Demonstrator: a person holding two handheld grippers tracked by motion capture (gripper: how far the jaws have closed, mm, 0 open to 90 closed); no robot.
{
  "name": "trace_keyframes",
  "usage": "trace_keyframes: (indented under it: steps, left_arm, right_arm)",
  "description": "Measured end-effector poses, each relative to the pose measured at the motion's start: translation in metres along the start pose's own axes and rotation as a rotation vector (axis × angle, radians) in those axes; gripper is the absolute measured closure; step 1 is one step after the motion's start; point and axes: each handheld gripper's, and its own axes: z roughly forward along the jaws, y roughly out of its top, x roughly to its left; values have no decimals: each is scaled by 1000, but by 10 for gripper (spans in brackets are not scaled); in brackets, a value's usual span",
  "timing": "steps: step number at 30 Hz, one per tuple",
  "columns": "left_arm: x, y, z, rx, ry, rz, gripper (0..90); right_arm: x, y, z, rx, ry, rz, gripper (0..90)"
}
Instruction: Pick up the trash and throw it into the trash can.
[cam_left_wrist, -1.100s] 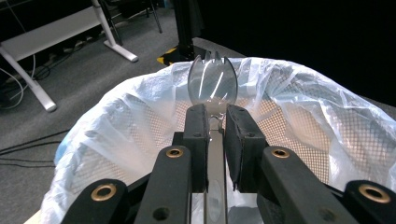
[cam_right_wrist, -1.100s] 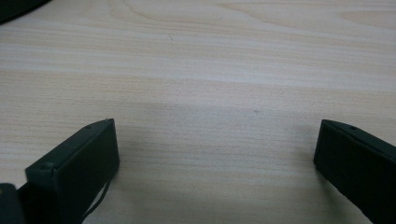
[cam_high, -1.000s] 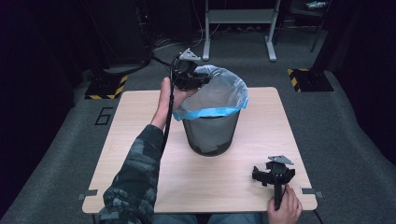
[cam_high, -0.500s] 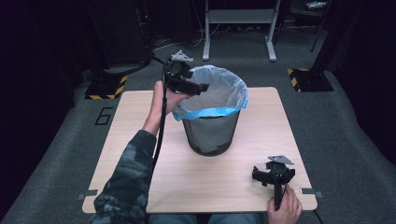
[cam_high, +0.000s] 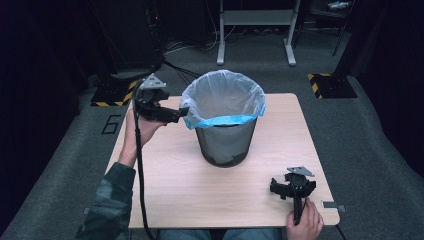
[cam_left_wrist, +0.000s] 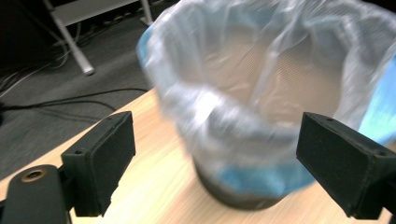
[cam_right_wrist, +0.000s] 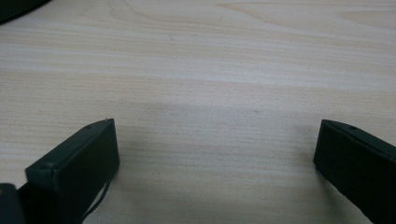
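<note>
While your jaws stand as they do, read each line outward from them.

Left jaws: your left gripper (cam_high: 181, 114) has just been opening and now gapes wide; nothing sits between the pads (cam_left_wrist: 102, 168), and they press on nothing.
Left reach: its tips sit just beside the bag (cam_high: 224, 100), at the left of the rim; whether they brush the plastic cannot be told.
Right jaws: your right gripper (cam_high: 276, 188) is spread wide too, empty, over bare table (cam_high: 165, 190).
Bin: the bin (cam_high: 226, 145) stands upright mid-table, toward the far edge, the bag folded over its rim with a blue band showing.
Change: a second ago your left gripper was up over the bin's far-left rim; it has since come away to the left and lower, beside the bin. Your right hand (cam_high: 304, 225) has kept its place at the near right corner. The bin has not shifted.
High view: gives you both grippers, the cable (cam_high: 140, 170) trailing down your left sleeve, and the floor beyond.
Left gripper view: gives you the bag's inside, blurred, framed by the two pads.
Right gripper view: gives you the wood grain close up between the pads (cam_right_wrist: 79, 168).
</note>
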Motion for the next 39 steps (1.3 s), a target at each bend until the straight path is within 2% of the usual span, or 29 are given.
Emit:
trace_keyframes:
  steps: [4, 9, 13, 15, 21, 24, 29, 33, 39]
  left_arm:
    - [10, -24, -9, 0, 30, -26, 103]
    - [13, -55, -12, 11, 73, -53, 102]
    - [13, -85, -7, 56, 97, -63, 103]
    - [14, -98, -4, 76, 93, -74, 105]
    - [21, -144, 6, 116, 96, -146, 108]
    - [22, -167, 13, 142, 133, -175, 110]
    - [22, -206, 24, 179, 149, -236, 110]
    - [21, -231, 30, 203, 160, -273, 109]
    - [18, -257, 34, 212, 178, -292, 109]
  right_arm:
    - [0, 0, 0, 0, 0, 0, 0]
    - [0, 0, 0, 0, 0, 0, 0]
    - [0, 0, 0, 0, 0, 0, 0]
    - [0, 0, 0, 0, 0, 0, 0]
    - [0, 0, 0, 0, 0, 0, 0]
    - [0, 0, 0, 0, 0, 0, 0]
    - [0, 0, 0, 0, 0, 0, 0]
    - [0, 0, 0, 0, 0, 0, 0]
    - [0, 0, 0, 0, 0, 0, 0]
